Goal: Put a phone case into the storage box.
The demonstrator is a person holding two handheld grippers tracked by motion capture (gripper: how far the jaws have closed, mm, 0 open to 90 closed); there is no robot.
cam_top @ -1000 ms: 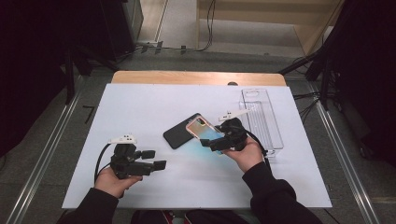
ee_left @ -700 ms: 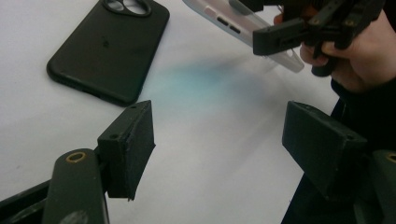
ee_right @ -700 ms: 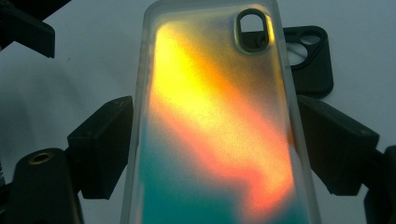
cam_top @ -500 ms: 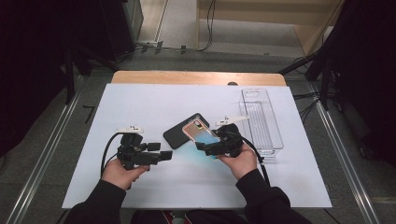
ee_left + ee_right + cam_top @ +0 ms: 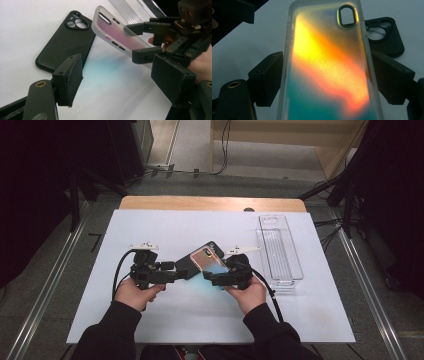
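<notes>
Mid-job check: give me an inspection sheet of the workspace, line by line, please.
Surface: white table sheet, wooden edge at the far side.
Job's things: iridescent phone case lifted and tilted in the right claw; black phone case flat on the sheet beside it.
Clutter: clear plastic tray at the right, nothing seen in it.
Grippers: right claw shut on the iridescent case's sides; left claw open, holding nothing, near the black case.
Cables: one trails from each claw.
Surroundings: grey floor, metal rails, floor cables beyond.
</notes>
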